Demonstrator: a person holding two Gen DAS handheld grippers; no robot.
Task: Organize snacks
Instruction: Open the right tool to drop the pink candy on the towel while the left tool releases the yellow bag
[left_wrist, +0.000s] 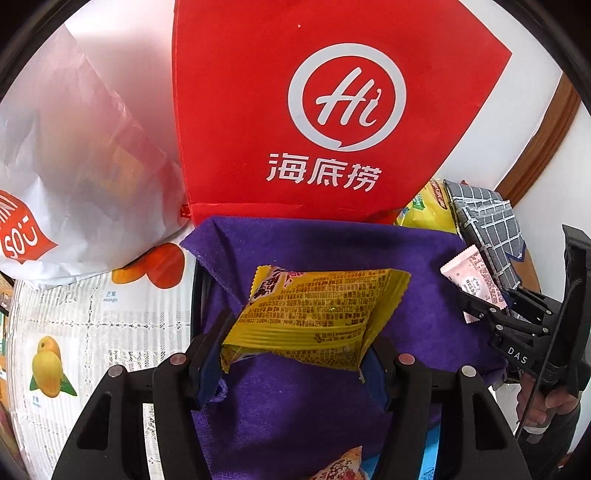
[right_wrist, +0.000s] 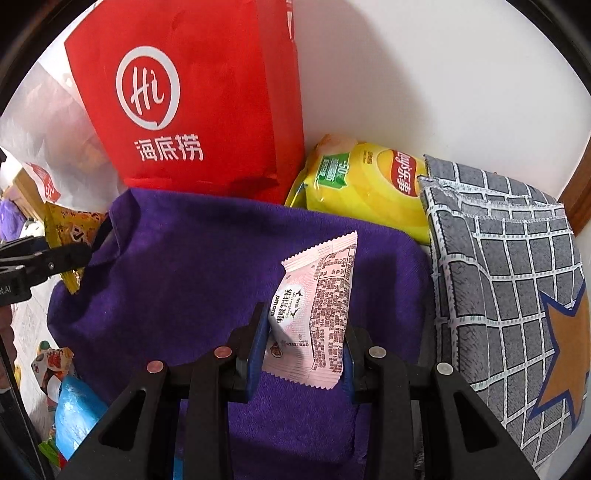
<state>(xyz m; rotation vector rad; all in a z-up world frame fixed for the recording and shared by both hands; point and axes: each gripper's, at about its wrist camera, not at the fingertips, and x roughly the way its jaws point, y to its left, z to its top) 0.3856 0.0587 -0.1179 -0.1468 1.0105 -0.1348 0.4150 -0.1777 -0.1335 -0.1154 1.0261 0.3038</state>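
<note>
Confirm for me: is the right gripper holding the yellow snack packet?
No, the right gripper is clamped on a pink snack packet.

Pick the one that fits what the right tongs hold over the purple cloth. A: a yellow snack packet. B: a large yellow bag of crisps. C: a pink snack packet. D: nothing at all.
C: in the right wrist view the right tongs clamp a pink snack packet above the purple cloth, while the yellow snack packet sits in the left tongs.
</note>
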